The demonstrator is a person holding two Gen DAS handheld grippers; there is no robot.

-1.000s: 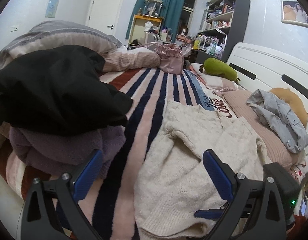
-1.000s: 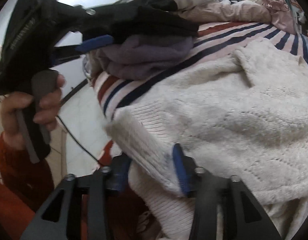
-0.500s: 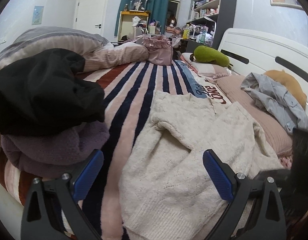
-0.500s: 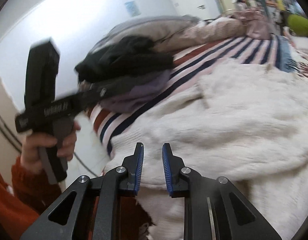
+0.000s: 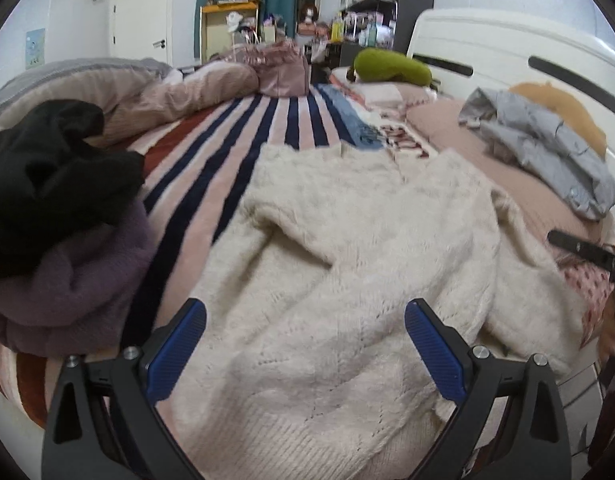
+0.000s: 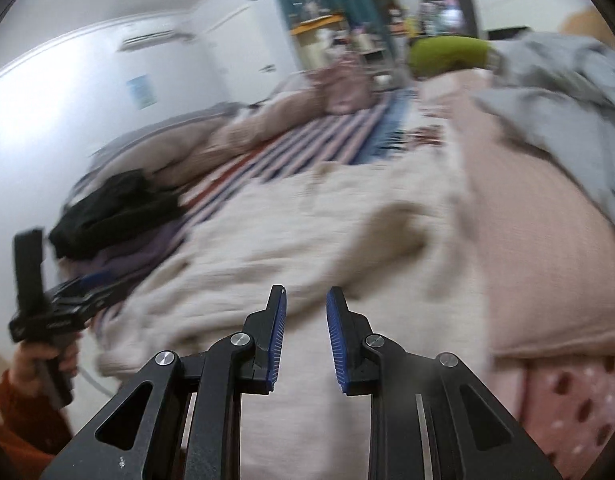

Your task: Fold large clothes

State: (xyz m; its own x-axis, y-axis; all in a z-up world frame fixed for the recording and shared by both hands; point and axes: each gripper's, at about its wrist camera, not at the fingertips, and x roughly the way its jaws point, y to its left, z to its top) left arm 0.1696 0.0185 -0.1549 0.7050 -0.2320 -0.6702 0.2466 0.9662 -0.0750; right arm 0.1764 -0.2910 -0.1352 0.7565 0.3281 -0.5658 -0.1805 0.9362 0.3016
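A large cream knitted sweater [image 5: 347, 264] lies rumpled on the striped bed [image 5: 243, 152]. It also shows in the right wrist view [image 6: 307, 232], blurred. My left gripper [image 5: 305, 314] is wide open and empty, low over the sweater's near hem. My right gripper [image 6: 305, 300] is open by a narrow gap and empty, just above the sweater's right side. The left gripper shows at the left edge of the right wrist view [image 6: 75, 300], held in a hand.
A pile of black [image 5: 47, 172] and purple [image 5: 67, 280] clothes sits at the left bed edge. A grey shirt [image 5: 547, 148] lies on a pink pillow [image 6: 539, 240] at the right. A green plush [image 5: 391, 66] and a white headboard [image 5: 507, 52] stand beyond.
My right gripper let go of the sweater's hem, swung right and opened slightly. My left gripper moved forward and right over the sweater, still open.
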